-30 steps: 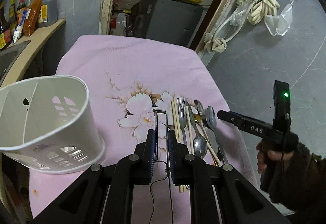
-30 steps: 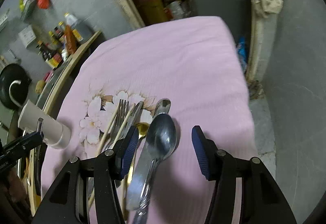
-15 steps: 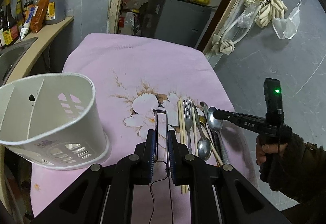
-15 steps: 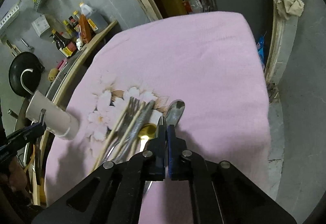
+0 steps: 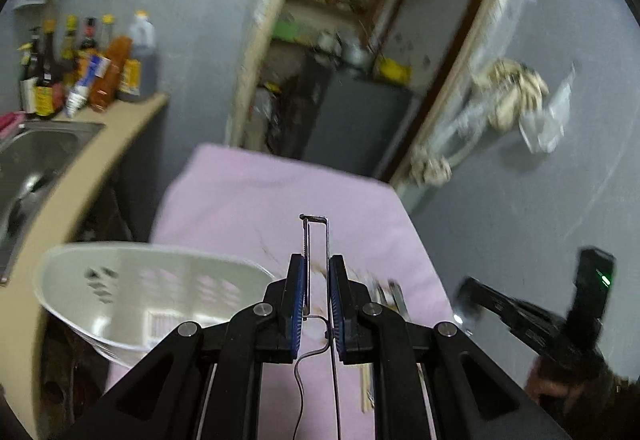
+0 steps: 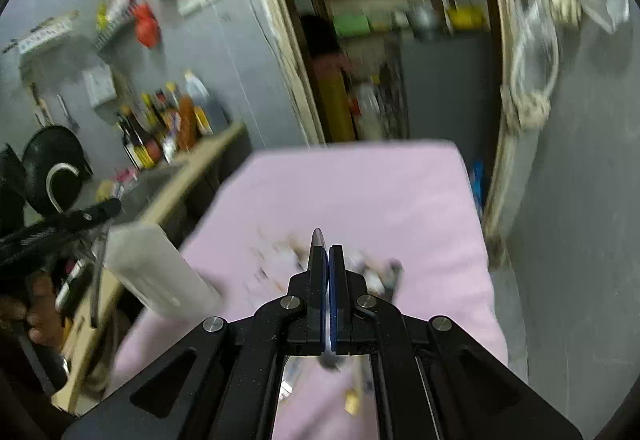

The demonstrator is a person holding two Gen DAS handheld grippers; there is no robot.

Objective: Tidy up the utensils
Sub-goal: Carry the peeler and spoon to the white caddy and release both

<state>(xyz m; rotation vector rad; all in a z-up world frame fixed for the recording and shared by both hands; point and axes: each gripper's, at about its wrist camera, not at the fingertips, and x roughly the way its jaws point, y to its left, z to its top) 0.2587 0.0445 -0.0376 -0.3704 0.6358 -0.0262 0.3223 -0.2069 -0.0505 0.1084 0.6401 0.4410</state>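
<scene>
My left gripper point(image 5: 316, 272) is shut on a thin metal wire peeler point(image 5: 314, 236) that sticks up between the pads. The white utensil caddy point(image 5: 160, 296) stands just to its left on the pink cloth point(image 5: 280, 200). My right gripper point(image 6: 328, 260) is shut on a metal spoon point(image 6: 318, 238), lifted above the cloth; the spoon's bowl point(image 5: 464, 310) shows at its tip in the left wrist view. The remaining utensils point(image 5: 390, 294) lie blurred on the cloth, also in the right wrist view point(image 6: 380, 272). The caddy also shows in the right wrist view point(image 6: 156, 272).
A wooden counter with a steel sink point(image 5: 36, 160) and several sauce bottles point(image 5: 92, 72) runs along the left. A doorway with cluttered shelves point(image 5: 344, 52) is behind the table. The cloth's right edge drops off beside a grey wall point(image 5: 540, 200).
My right gripper closed on the spoon and lifted it off the cloth. Both grippers rose and tilted up, so both views are blurred and show more wall.
</scene>
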